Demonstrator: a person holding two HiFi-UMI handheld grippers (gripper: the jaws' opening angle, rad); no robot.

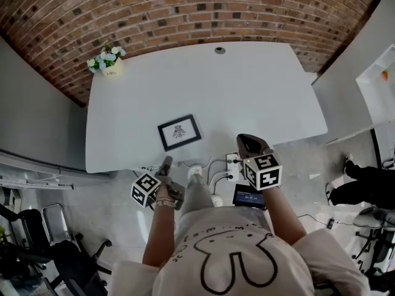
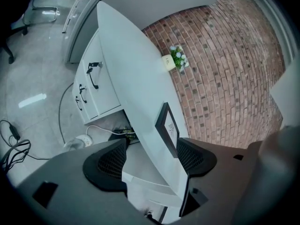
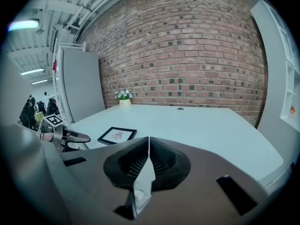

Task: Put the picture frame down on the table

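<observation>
Picture frame [image 1: 179, 132] flat on tabletop [image 1: 259, 85] near front edge, left hand-held gripper [image 1: 165, 163] spread, empty, nearby off that edge, right hand-held gripper [image 1: 247, 142] pressed together

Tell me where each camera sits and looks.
Head view: on the person's head, looking down at the white table; arms, white shirt show.
Left gripper view: on the left hand-held gripper, tilted, facing the table edge; open jaws show.
Right gripper view: on the right hand-held gripper, facing the brick wall; shut jaws show.
All share the black picture frame.
</observation>
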